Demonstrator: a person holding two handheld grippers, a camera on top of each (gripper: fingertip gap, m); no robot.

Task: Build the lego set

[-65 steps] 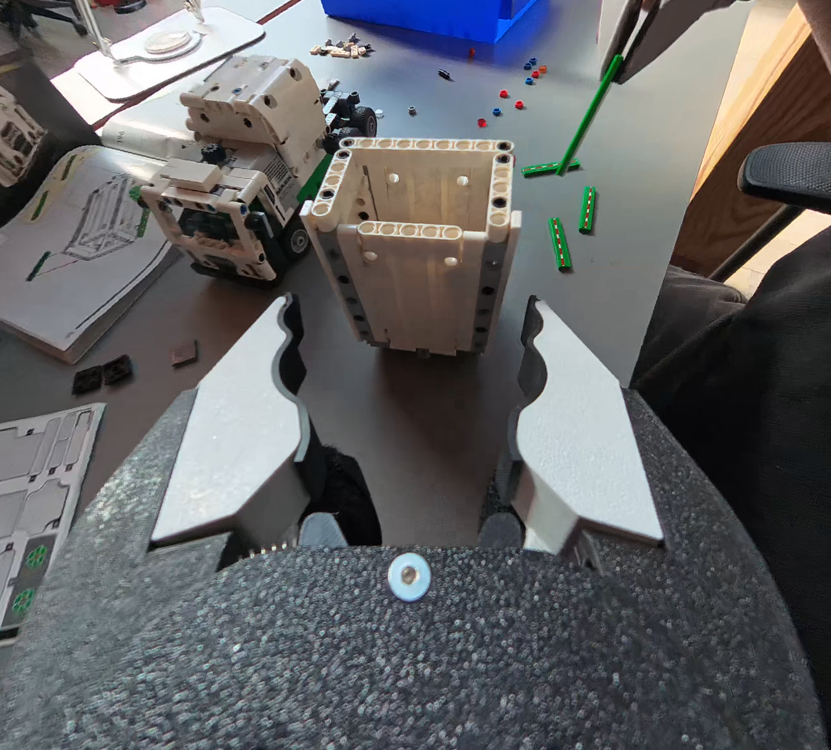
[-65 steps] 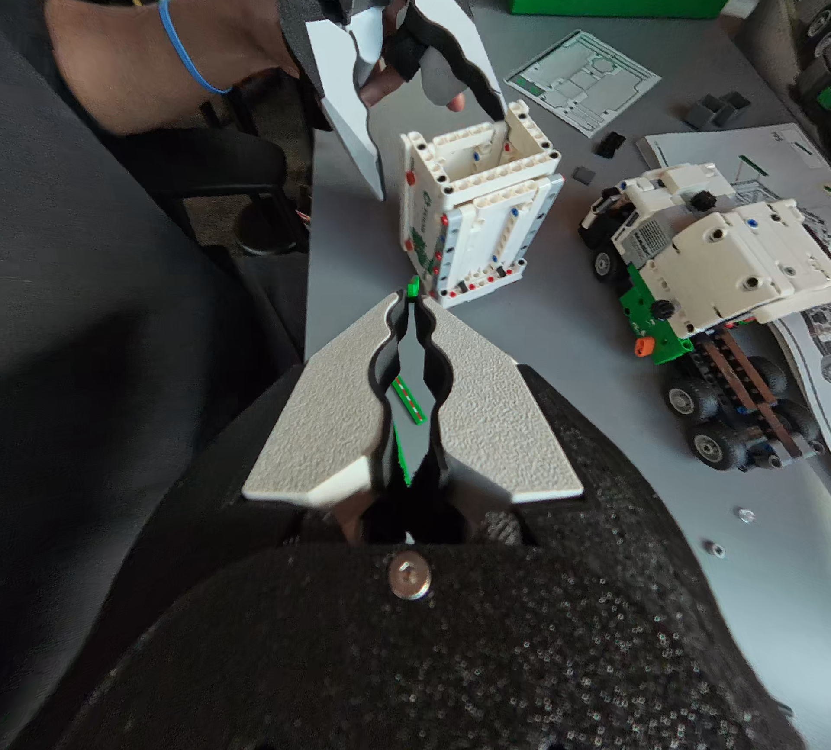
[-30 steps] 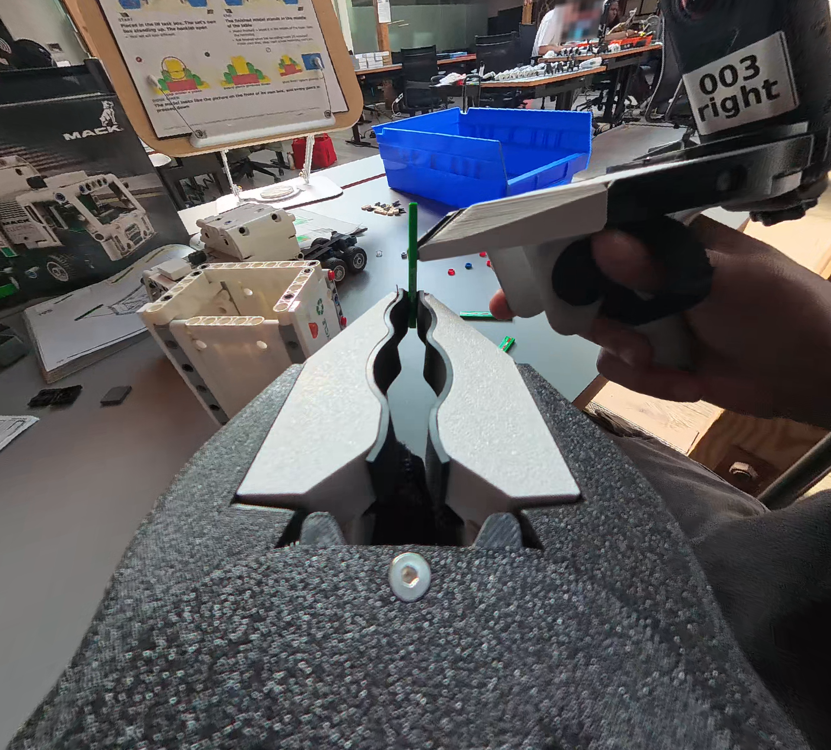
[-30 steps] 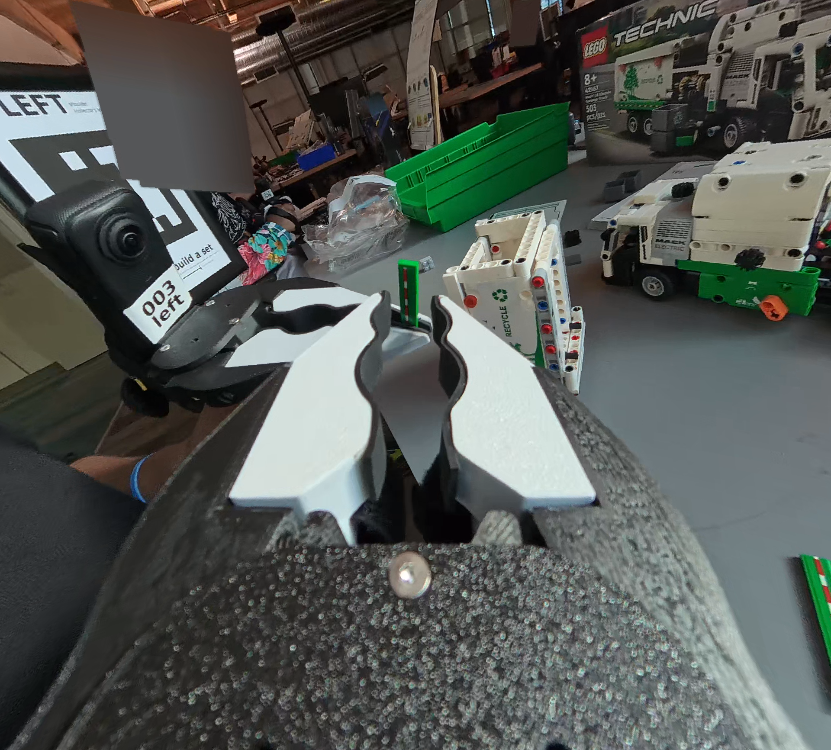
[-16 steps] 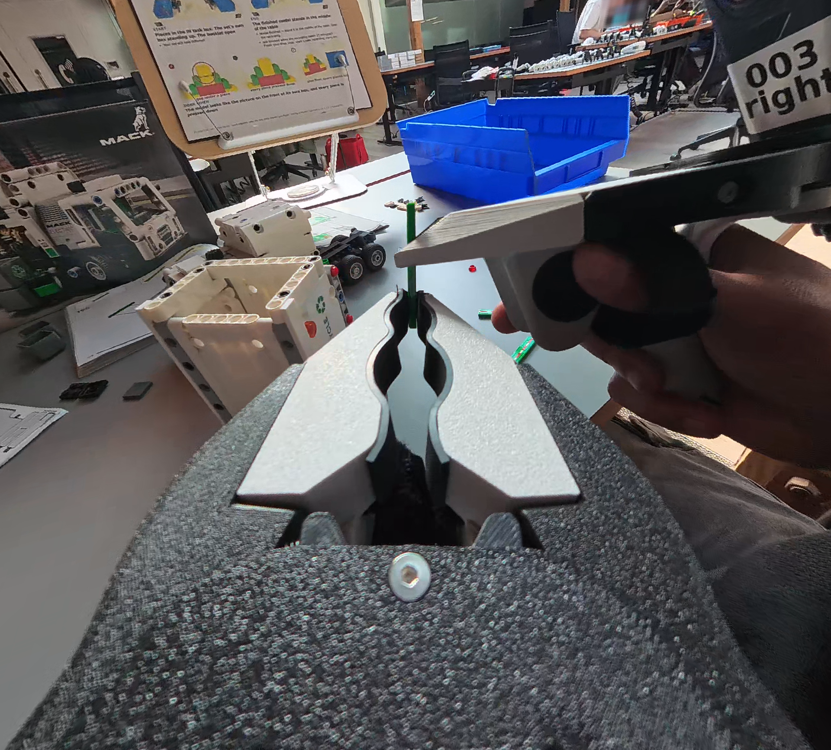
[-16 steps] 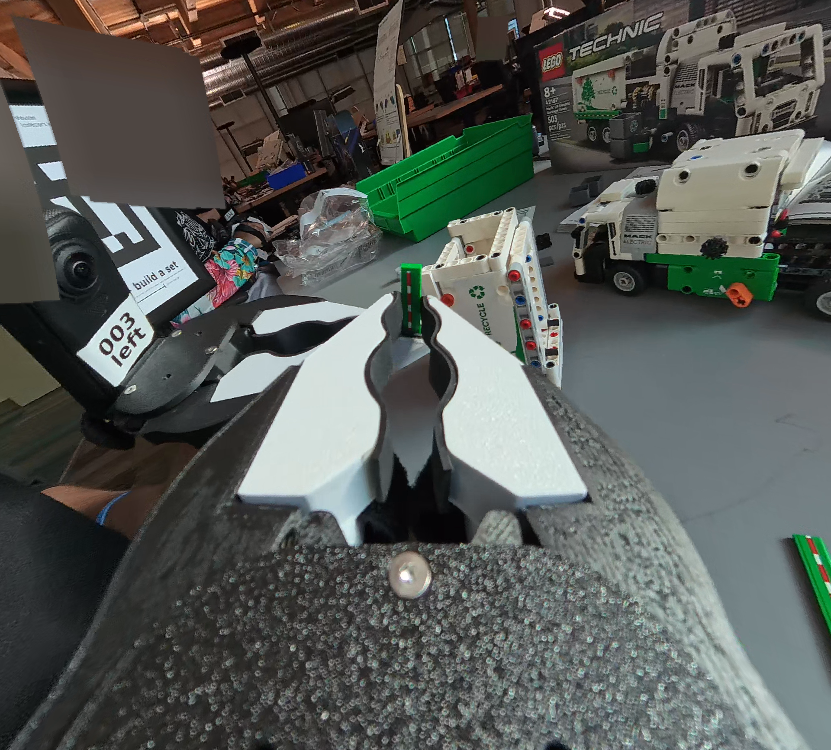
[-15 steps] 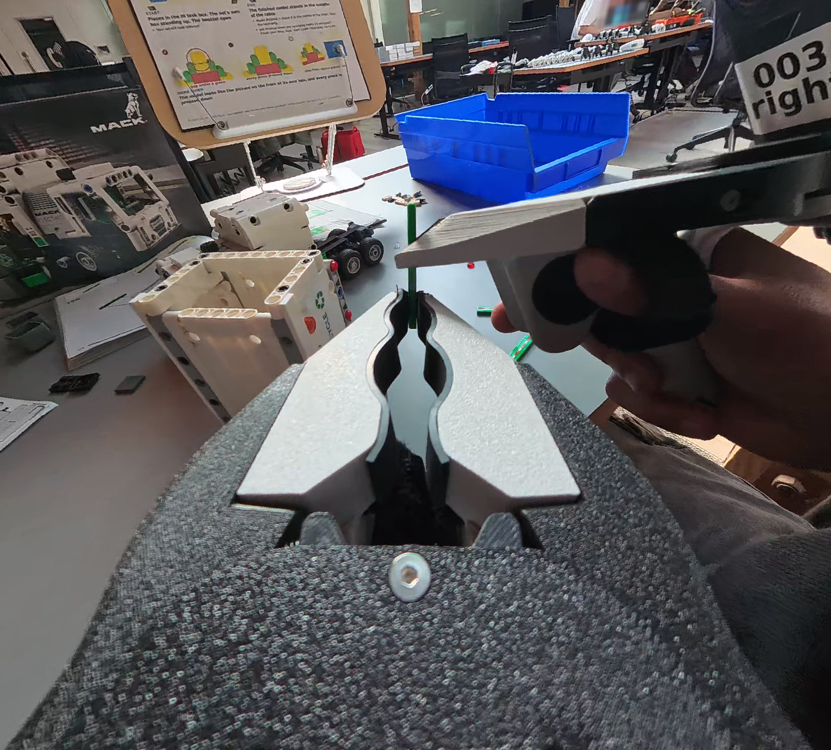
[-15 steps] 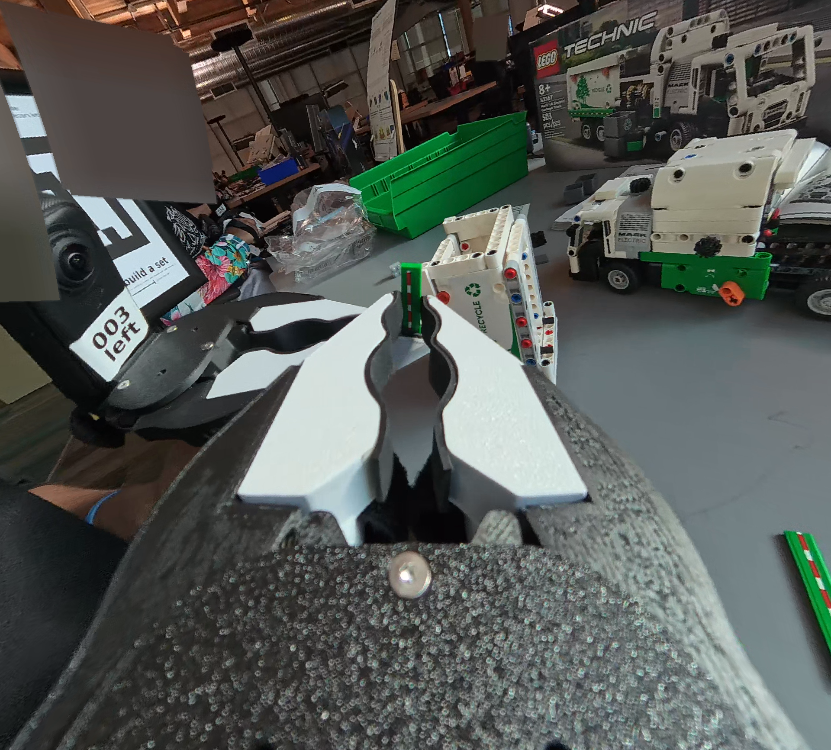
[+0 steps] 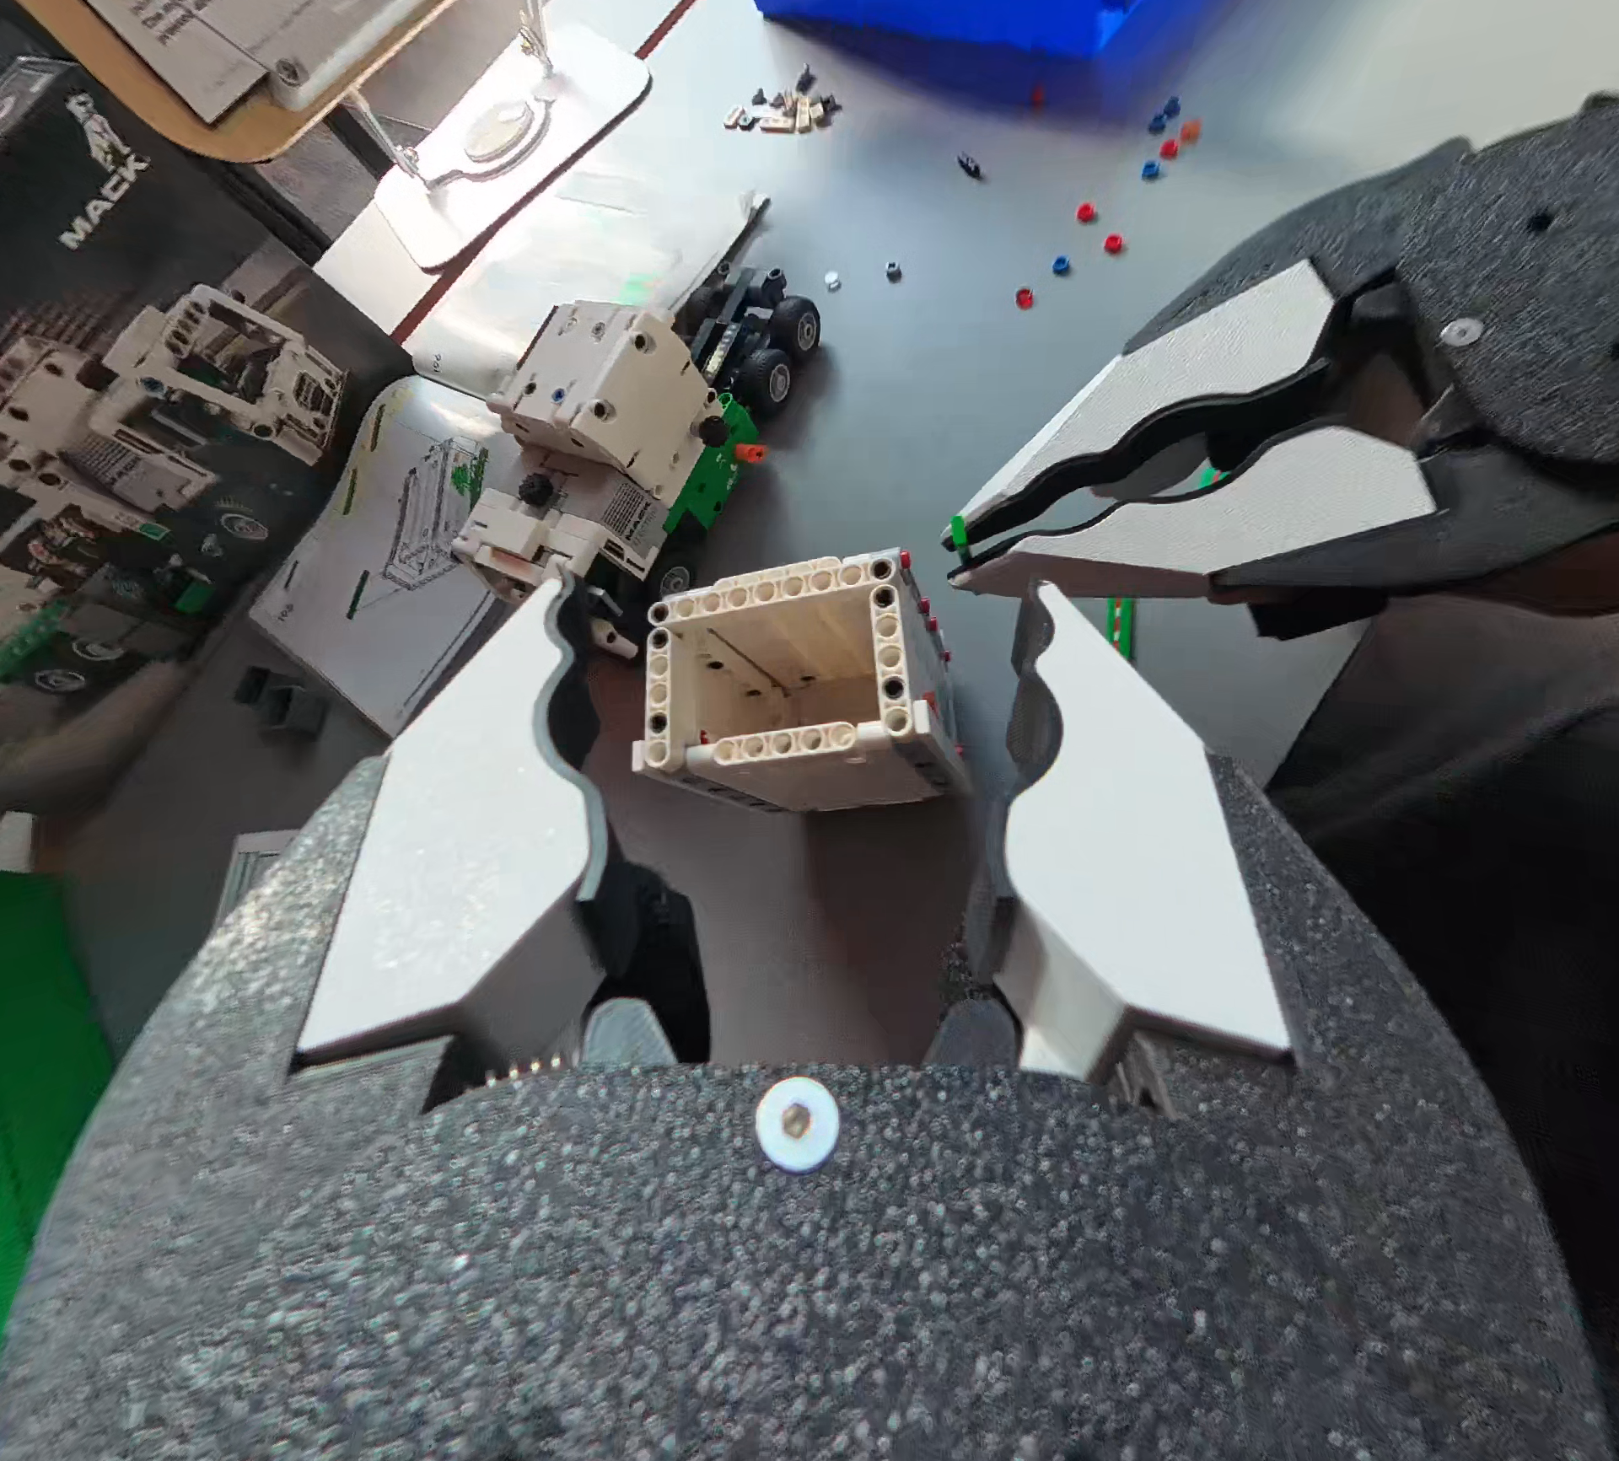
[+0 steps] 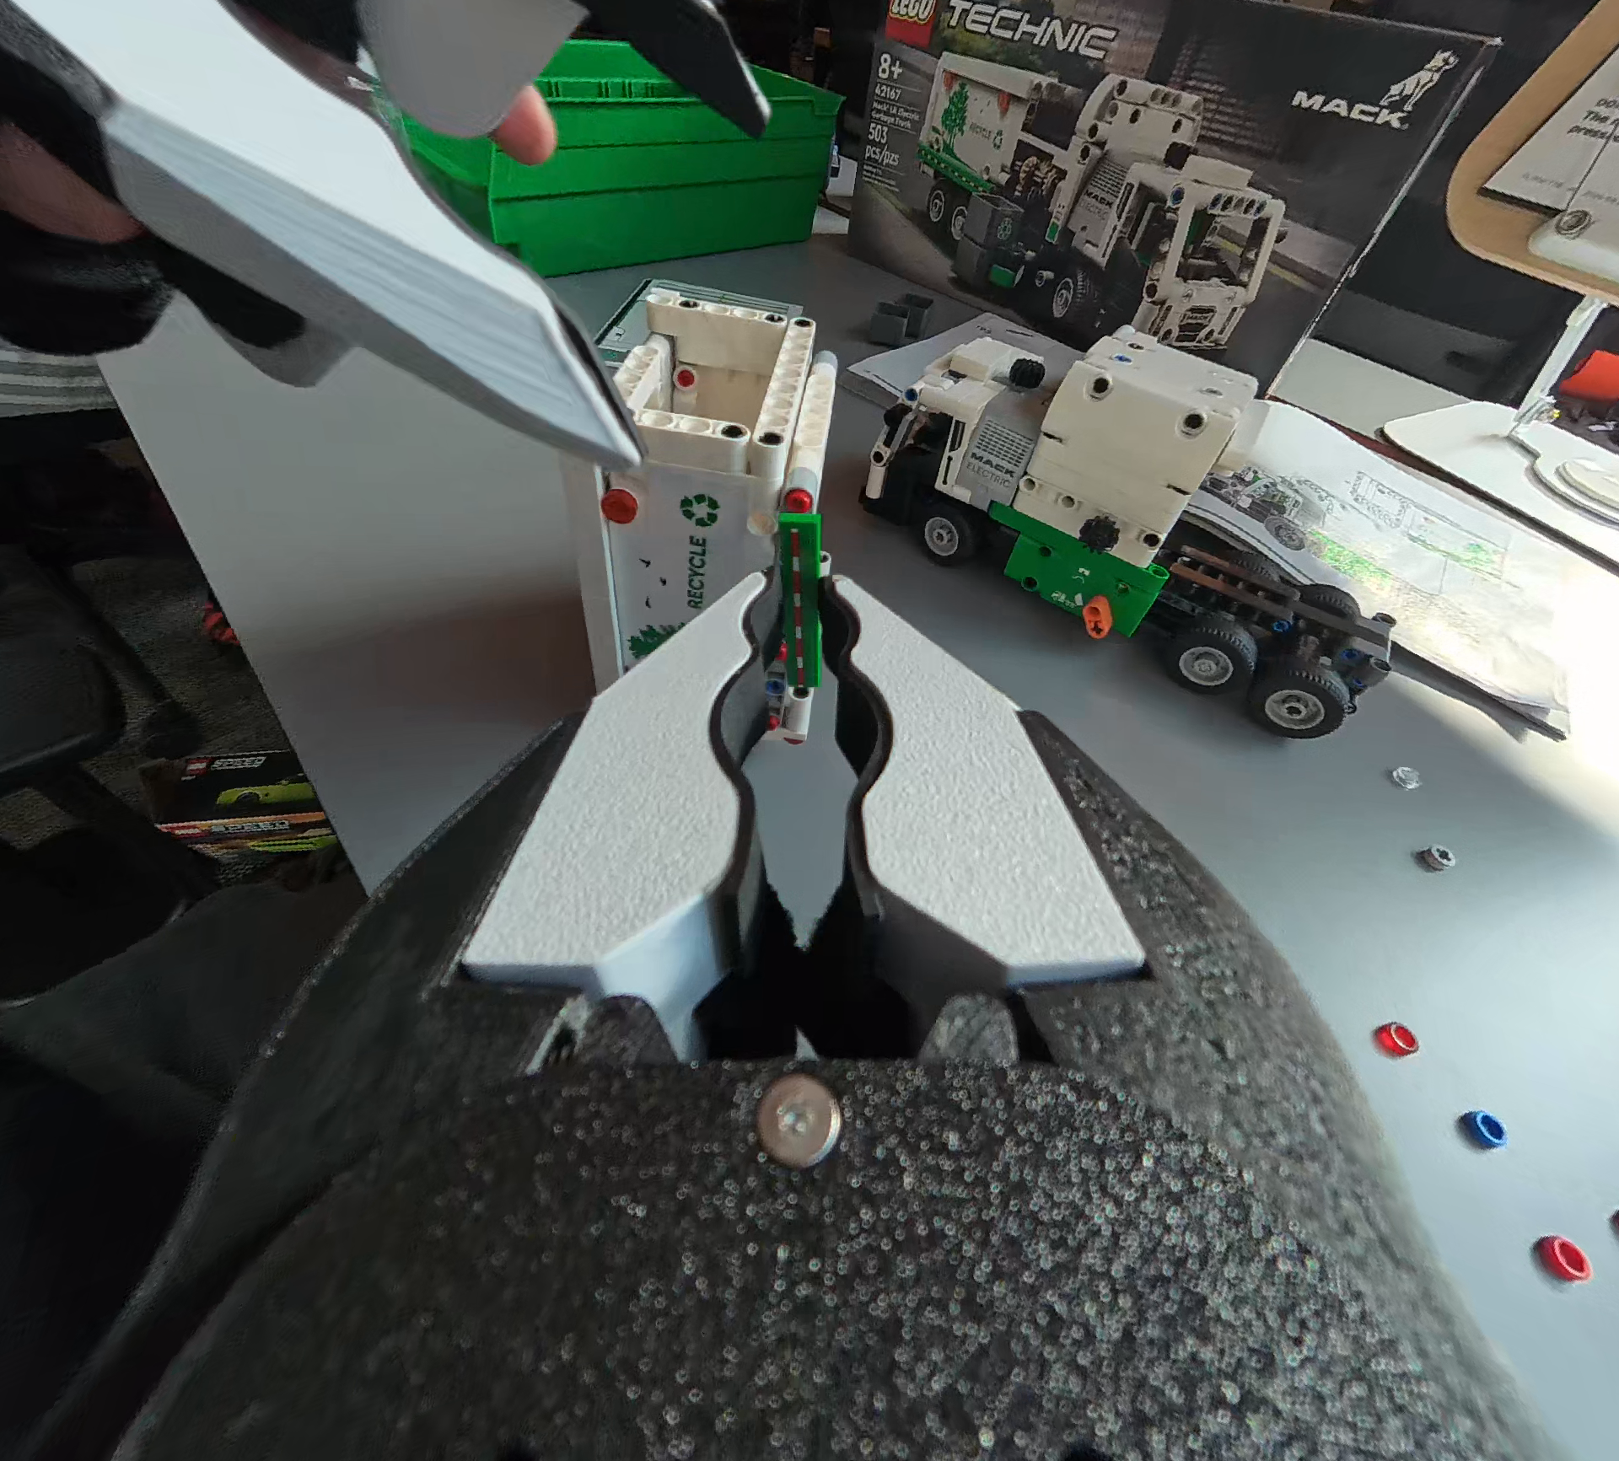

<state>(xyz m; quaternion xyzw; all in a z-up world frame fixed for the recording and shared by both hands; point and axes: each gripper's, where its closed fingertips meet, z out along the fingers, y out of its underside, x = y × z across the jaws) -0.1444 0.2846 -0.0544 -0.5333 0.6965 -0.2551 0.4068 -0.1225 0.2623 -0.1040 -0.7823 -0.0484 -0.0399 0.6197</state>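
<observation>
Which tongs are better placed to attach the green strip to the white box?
Probably the right tongs: they are shut on the green strip, close beside the white box. The left tongs are open and empty above the box.

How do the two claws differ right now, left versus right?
The left claw is spread wide and empty; the right claw is shut on the green strip. The left claw hovers above the open top of the white bin body, its fingers to either side; the right claw sits beside that body, holding the strip upright near its red-pinned corner. Both are the same white-fingered, dark-bodied build.
</observation>
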